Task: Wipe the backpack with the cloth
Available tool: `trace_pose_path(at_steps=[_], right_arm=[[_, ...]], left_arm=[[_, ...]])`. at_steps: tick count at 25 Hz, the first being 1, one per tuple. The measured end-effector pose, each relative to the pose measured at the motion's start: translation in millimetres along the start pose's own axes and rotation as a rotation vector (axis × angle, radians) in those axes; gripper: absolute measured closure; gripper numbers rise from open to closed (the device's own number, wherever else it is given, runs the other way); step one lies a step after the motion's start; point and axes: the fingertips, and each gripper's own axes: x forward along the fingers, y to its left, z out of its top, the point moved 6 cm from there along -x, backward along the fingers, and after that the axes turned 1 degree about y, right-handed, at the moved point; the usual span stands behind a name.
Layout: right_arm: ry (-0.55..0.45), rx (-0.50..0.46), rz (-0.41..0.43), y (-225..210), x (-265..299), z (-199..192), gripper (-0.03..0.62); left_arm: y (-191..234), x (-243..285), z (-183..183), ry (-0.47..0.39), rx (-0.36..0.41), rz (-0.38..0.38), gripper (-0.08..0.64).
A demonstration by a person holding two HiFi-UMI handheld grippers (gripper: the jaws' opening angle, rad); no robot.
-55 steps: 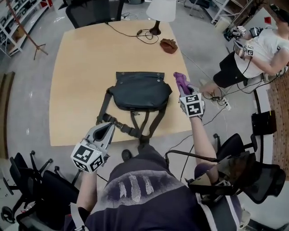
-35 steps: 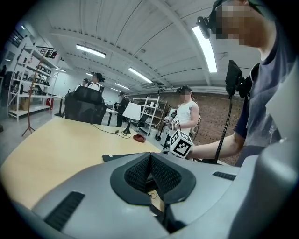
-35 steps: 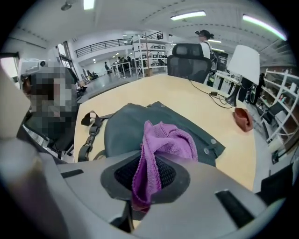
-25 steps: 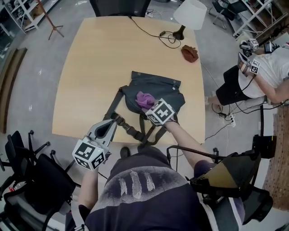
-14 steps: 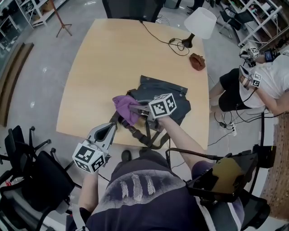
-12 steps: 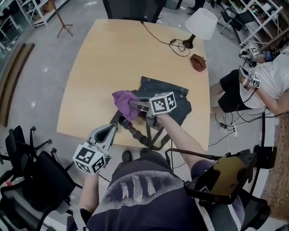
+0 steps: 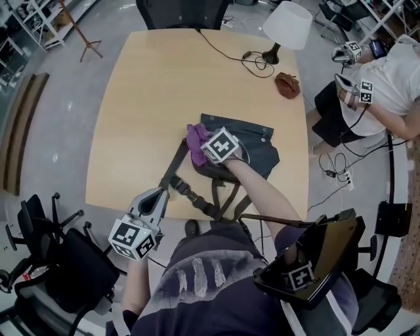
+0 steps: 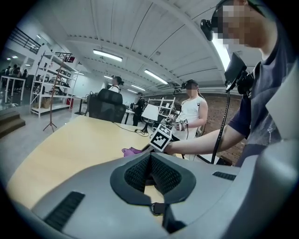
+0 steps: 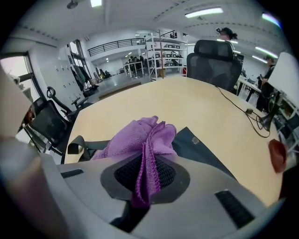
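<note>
A dark grey backpack (image 7: 252,149) lies flat on the wooden table (image 7: 144,98), its straps (image 7: 197,193) trailing toward the near edge. My right gripper (image 7: 202,148) is shut on a purple cloth (image 7: 195,140) and holds it against the bag's left end. In the right gripper view the cloth (image 9: 140,140) bunches out of the closed jaws (image 9: 147,175) over the bag's flap (image 9: 203,149). My left gripper (image 7: 157,197) hangs over the table's near edge, left of the straps, shut and holding nothing. From the left gripper view (image 8: 150,170) the right gripper's marker cube (image 8: 161,137) and cloth (image 8: 132,151) show ahead.
A white lamp (image 7: 287,25) with its cable (image 7: 252,62) and a brown object (image 7: 287,84) stand at the table's far right. Another person (image 7: 387,72) with grippers sits beyond the right edge. Office chairs (image 7: 59,269) are at the near left; another chair (image 7: 180,13) is at the far side.
My right gripper carried the cloth from right of the bag across it to its left edge, then back a little onto the bag's left end. The left gripper stayed put.
</note>
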Motion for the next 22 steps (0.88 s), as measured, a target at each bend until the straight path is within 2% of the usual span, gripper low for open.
trace_pose_path(at_steps=[4, 12, 17, 22], right_arm=[[0.021, -0.04, -0.01, -12.1, -10.7, -9.7, 0.563], [0.069, -0.046, -0.082, -48.6, -39.2, -45.8, 0.563], [0.106, 0.032, -0.08, -77.6, -55.4, -85.9, 0.563], [0.128, 0.051, -0.123, -102.8, -75.7, -108.5, 0.563]], left_arm=[[-4.3, 19.6, 7.5, 0.009, 0.021, -0.04, 0.552], [-15.0, 49.1, 15.6, 0.021, 0.039, -0.102, 0.551], [-17.6, 59.3, 16.0, 0.032, 0.041, -0.115, 0.552], [-26.0, 70.2, 21.3, 0.037, 0.059, -0.13, 0.551]])
